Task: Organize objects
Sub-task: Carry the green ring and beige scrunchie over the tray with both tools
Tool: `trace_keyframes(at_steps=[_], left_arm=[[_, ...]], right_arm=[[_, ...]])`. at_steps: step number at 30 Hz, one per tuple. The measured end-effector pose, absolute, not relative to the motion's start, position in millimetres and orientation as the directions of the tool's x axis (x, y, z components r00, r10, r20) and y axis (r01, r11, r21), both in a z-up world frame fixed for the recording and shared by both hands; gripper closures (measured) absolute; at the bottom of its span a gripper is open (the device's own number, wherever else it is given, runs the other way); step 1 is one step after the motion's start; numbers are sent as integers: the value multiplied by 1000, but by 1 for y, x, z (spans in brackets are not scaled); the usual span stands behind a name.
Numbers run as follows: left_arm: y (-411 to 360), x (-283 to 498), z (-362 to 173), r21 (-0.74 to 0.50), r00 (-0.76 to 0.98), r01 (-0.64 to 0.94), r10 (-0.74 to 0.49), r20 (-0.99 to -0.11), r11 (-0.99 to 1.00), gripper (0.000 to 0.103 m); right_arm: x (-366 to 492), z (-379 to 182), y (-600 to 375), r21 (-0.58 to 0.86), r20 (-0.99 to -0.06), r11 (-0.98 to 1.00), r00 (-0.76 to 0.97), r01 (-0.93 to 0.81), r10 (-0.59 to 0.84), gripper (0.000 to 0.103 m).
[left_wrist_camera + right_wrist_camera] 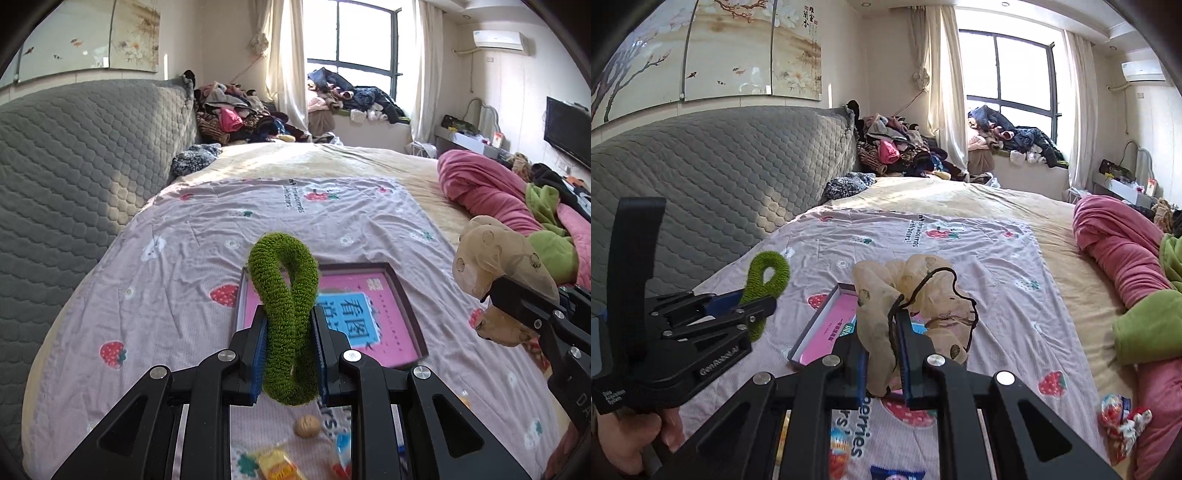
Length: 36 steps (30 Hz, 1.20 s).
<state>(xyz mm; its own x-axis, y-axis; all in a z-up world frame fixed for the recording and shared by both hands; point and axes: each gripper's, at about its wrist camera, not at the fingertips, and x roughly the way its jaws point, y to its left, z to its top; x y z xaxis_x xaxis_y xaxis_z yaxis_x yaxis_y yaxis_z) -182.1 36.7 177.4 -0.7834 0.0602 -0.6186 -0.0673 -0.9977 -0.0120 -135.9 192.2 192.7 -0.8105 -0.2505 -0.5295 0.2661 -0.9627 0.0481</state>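
The left tool (290, 354) was clamped on a green scrunchie (284, 314), held upright above the bed (184, 295). The right tool (882, 363) was clamped on a beige scrunchie (916, 299) with a dark cord. An open shallow box (400, 295) with a pink liner lay on the bedspread at 12 o'clock from both tools, just beyond them. Recommended procedure: both loads were to be brought over the box, lowered inside its rim, then released one at a time to avoid the tools colliding

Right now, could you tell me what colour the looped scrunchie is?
Green scrunchie, clearest in the left wrist view.
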Motion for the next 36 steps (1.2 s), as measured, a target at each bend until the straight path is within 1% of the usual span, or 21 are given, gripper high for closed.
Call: trace_keyframes(at_steps=[5, 9, 13, 20, 24, 30, 36], left_arm=[[37, -214, 171, -11, -786, -51, 47, -617, -999, 80], [39, -236, 163, 2, -783, -50, 38, -620, -999, 80], [37, -261, 152, -26, -772, -59, 62, -632, -998, 80], [38, -297, 127, -20, -746, -42, 45, -665, -999, 80], [37, -311, 112, -16, -739, -37, 38, -672, -999, 80], [34, -337, 88, -16, -718, -44, 42, -695, -999, 80], [43, -364, 56, -8, -666, -70, 52, -744, -998, 80]], right_arm=[[-163, 192, 191, 44, -520, -961, -815, 274, -256, 89], [-184, 185, 189, 40, -530, -961, -810, 274, -253, 89], [-203, 171, 189, 46, -547, -962, -799, 270, -250, 89], [-231, 147, 193, 92, -573, -962, -776, 259, -264, 89], [-246, 137, 196, 116, -572, -961, -775, 249, -270, 89], [-275, 113, 190, 90, -624, -966, -742, 243, -245, 89], [-303, 83, 183, 84, -688, -964, -685, 252, -239, 89]])
